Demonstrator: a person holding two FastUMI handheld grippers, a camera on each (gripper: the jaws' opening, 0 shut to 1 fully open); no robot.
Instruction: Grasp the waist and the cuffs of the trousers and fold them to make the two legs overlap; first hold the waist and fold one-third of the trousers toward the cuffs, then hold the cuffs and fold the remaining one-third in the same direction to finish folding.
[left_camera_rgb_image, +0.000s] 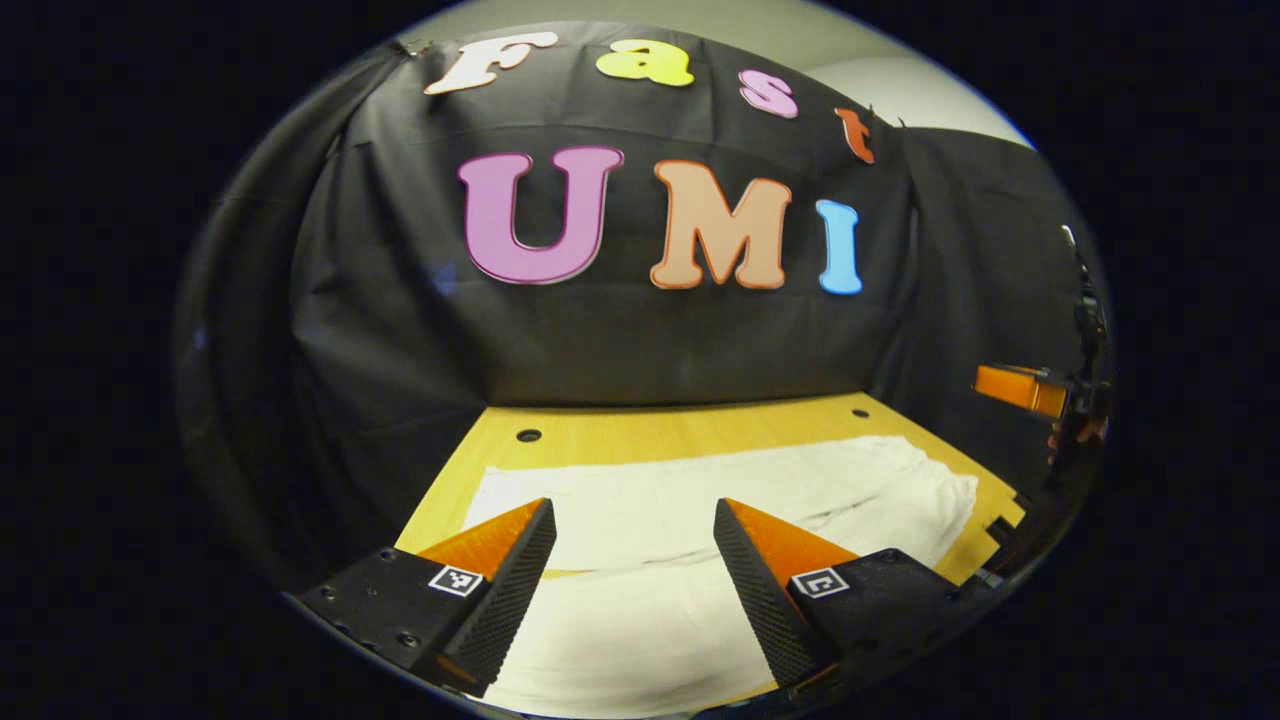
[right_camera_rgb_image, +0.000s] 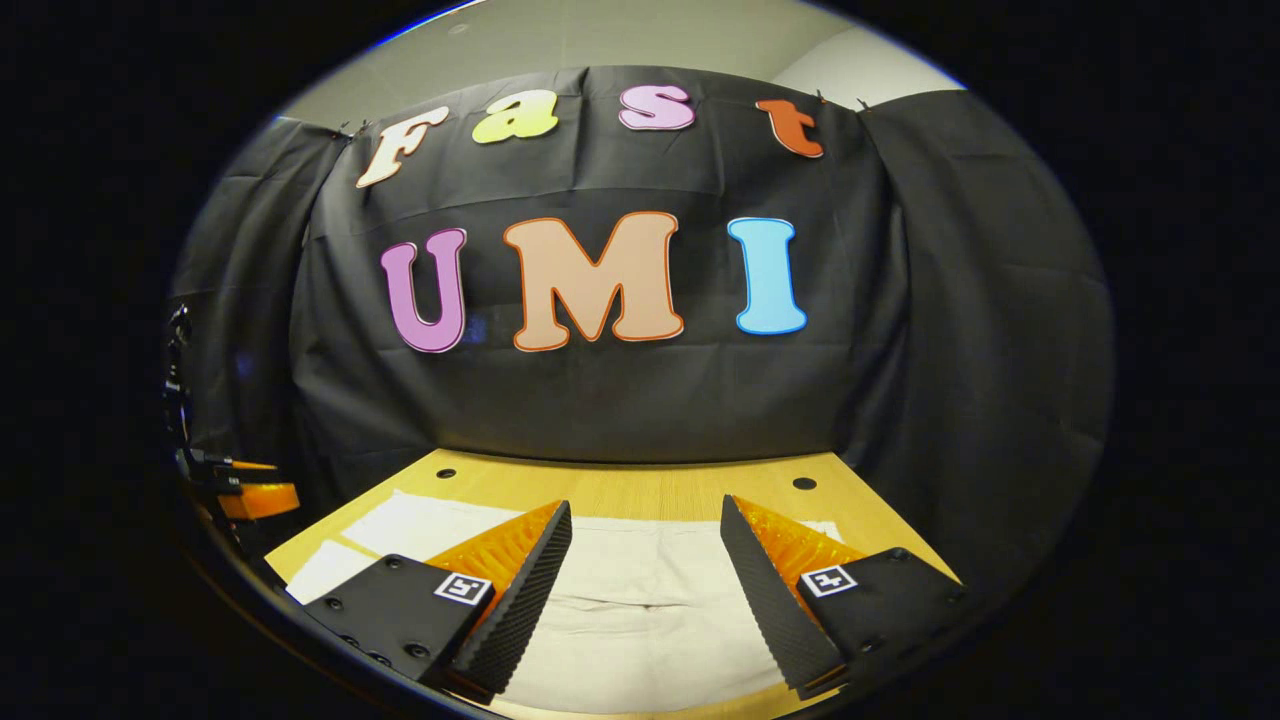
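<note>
White trousers (left_camera_rgb_image: 700, 520) are lying flat on the wooden worktop (left_camera_rgb_image: 690, 430), spreading across most of its width, with a crease running across the cloth. In the left gripper view, the left hand-held gripper (left_camera_rgb_image: 635, 515) is hovering over the near part of the trousers, its 2 fingers spread wide and gripping nothing. In the right gripper view, the right hand-held gripper (right_camera_rgb_image: 645, 515) is likewise hanging above the trousers (right_camera_rgb_image: 640, 600), its 2 fingers spread apart with only cloth showing between them. The worktop (right_camera_rgb_image: 650, 490) is showing 2 dark round holes near its far edge. The black cloth wall (right_camera_rgb_image: 620, 400) is standing behind it.
</note>
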